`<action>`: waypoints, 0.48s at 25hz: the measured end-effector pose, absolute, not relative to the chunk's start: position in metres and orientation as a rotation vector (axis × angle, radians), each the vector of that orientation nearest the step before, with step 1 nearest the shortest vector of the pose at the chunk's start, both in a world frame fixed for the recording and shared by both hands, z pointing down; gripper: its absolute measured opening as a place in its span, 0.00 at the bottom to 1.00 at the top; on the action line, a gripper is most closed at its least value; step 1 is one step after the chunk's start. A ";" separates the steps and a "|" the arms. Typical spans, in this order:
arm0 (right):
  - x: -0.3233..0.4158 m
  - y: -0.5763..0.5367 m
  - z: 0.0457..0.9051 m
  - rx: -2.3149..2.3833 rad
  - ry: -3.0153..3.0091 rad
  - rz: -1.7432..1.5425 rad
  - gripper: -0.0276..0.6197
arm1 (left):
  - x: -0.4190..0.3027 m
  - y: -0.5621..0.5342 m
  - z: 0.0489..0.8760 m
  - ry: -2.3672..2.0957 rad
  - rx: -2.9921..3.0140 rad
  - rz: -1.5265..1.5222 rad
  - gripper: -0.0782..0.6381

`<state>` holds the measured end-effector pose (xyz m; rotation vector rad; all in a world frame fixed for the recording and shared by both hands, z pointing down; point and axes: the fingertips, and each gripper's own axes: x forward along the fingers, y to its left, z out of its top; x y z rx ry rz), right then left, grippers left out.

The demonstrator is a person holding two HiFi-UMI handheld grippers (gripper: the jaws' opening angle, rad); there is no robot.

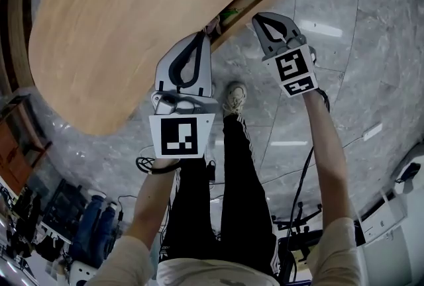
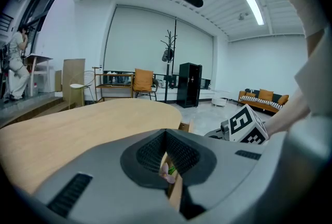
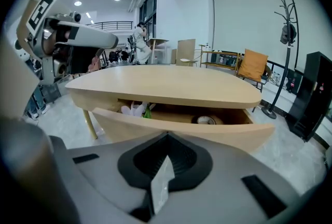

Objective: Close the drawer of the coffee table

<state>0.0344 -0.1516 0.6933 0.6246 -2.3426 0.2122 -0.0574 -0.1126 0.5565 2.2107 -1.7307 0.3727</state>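
- Treat the drawer (image 3: 181,132) as open — pulled out from under the top of the bench (image 3: 166,85) toward the person, with white and green bits and a round thing lying inside.
- Push on the long front panel, with the two contact points spread apart, so as not to skew it on its runners.
- Use the right tongs (image 3: 167,135) as a blunt pusher: jaws pressed together, nothing between them, aimed at the front panel and seemingly just short of it.
- Count the left tongs (image 2: 166,132) as closed and empty too, nose near the drawer's end by the bench edge. Cannot tell whether there is contact.
- Set both noses on the panel face below its top rim, to avoid slipping over into the contents.
- Drive straight along the drawer's travel, slow and even — probably a light slide, so no shove needed.
- Watch the white bits near the underside of the bench top. May catch if they stand above the rim.
- Stop with the front flush against the bench edge.
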 end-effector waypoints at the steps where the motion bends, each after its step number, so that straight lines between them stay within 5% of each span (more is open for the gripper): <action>1: 0.031 -0.155 0.693 0.635 -2.355 0.210 0.05 | -0.057 -0.113 0.557 -1.733 2.205 0.363 0.12; 12: -0.028 -0.196 0.694 0.785 -2.592 0.307 0.05 | -0.084 -0.113 0.555 -1.762 2.179 0.319 0.12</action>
